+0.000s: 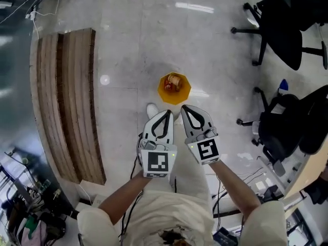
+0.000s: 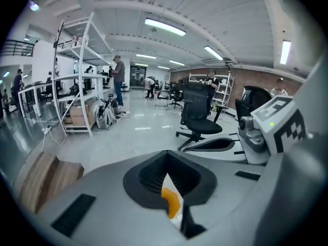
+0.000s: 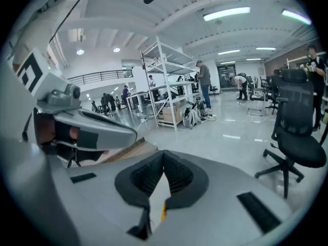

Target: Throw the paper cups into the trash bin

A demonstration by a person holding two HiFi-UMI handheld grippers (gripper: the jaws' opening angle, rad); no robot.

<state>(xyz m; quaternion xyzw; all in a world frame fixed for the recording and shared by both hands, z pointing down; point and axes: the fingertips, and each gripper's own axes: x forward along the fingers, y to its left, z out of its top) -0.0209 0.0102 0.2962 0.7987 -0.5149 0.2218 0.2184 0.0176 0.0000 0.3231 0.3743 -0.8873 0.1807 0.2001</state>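
Low in the frame's centre, the left gripper [image 1: 165,113] and right gripper [image 1: 185,108] sit side by side, jaws clenched on nothing. Just above their tips the yellow plastic trash bin [image 1: 184,94] stands on the pale floor [image 1: 133,45], with brownish paper cups [image 1: 174,82] inside it.
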